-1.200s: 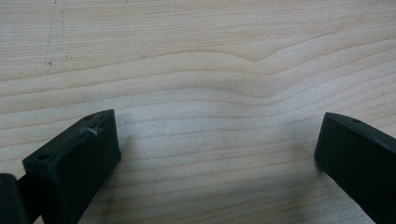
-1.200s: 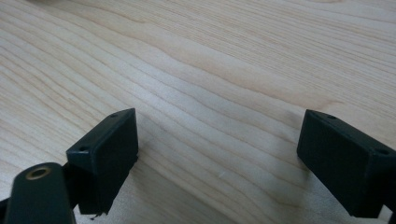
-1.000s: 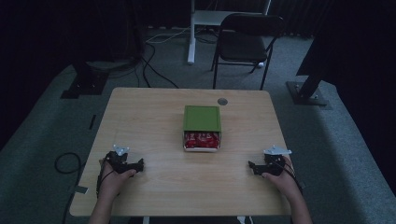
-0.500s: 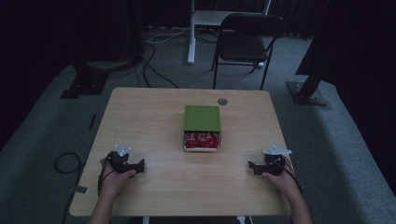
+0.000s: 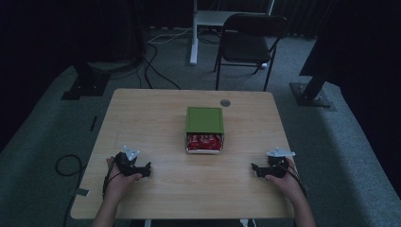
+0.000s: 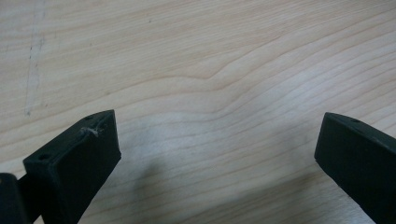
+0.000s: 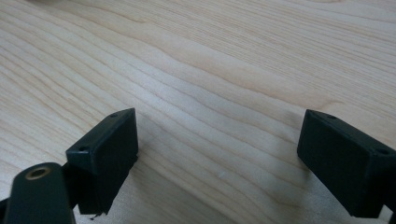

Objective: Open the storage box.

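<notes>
I hold both tongs, left (image 5: 147, 169) and right (image 5: 255, 168), apart and empty at lower frame; green box (image 5: 204, 119) at centre untouched, so nothing appears begun.

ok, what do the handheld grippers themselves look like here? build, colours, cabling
Both are black. The left gripper and right gripper each carry a light grey three-cornered plate on top, and thin dark cables trail back along the hands. Up close, the jaws are blocky matte black pads with small screw holes; the right gripper's view also shows a brass-coloured insert in a black part. No sleeves visible on the forearms.
</notes>
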Demonstrator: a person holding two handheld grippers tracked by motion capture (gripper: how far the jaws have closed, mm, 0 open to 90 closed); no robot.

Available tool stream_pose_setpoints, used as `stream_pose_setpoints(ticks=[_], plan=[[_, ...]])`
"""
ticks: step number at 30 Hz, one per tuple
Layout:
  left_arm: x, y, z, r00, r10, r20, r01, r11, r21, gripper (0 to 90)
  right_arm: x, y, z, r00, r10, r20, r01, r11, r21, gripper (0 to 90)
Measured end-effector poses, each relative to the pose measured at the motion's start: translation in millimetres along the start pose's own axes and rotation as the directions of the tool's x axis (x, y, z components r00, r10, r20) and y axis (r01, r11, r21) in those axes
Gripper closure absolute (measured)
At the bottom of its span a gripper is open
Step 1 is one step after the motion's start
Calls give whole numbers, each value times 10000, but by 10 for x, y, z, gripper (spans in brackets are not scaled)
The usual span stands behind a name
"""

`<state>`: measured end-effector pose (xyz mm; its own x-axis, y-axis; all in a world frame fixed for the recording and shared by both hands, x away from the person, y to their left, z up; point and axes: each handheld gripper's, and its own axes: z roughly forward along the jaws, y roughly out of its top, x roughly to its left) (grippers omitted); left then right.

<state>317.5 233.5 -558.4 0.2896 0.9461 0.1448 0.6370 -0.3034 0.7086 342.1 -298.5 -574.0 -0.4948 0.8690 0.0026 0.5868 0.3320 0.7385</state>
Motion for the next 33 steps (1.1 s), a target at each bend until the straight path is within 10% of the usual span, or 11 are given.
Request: stream_pose_setpoints(ticks=[16,33], plan=[[-206,149,-68,9960,850,258,-840,9957,-392,8,0,0,0,10000,0,0,0,10000,-1,120],[-491,335,-119,9788,1976,546,-1916,9764,-1001,8,2,1,2,10000,15,23,-15,10000,-3,120]])
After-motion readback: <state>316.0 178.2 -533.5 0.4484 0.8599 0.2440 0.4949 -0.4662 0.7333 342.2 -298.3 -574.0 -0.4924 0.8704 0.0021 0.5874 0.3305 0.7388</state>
